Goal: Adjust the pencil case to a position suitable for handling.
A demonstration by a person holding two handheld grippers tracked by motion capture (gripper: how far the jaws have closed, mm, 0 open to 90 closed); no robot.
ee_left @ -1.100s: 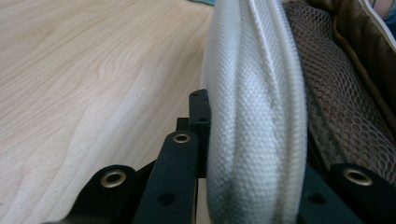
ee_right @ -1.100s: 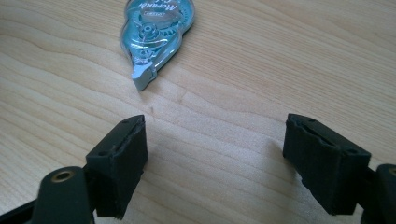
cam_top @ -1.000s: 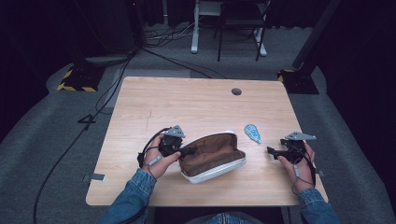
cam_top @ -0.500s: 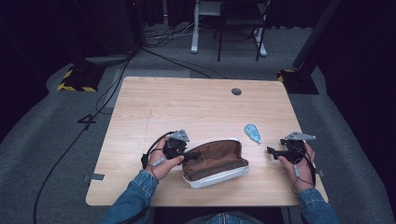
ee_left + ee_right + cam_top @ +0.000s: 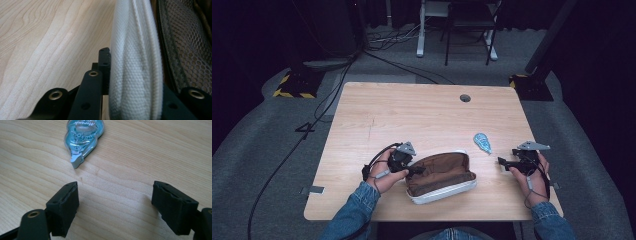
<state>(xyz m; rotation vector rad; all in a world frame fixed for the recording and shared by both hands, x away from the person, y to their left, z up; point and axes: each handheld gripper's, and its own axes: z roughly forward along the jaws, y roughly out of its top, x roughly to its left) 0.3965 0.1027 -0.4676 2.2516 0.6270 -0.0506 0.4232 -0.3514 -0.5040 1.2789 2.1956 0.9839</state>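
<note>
My left gripper (image 5: 414,170) is clamped on the white rim of the pouch (image 5: 441,176); my right gripper (image 5: 115,205) stands wide, holding nothing, with the tape dispenser (image 5: 83,133) at 11 o'clock.

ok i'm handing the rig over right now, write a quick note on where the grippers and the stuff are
Left gripper: shut on the white edge of the pouch at its left end; one jaw outside the wall, the other inside by the mesh lining.
Right gripper: open, empty, low over the table, jaws pointing at the correction tape.
Things: the pouch lies open near the front edge, brown inside showing. The correction tape lies on the wood to its right, apart from it.
Done: pouch gripped and held open.
Left, most likely: pick up the correction tape, put it in the pouch, close it.
</note>
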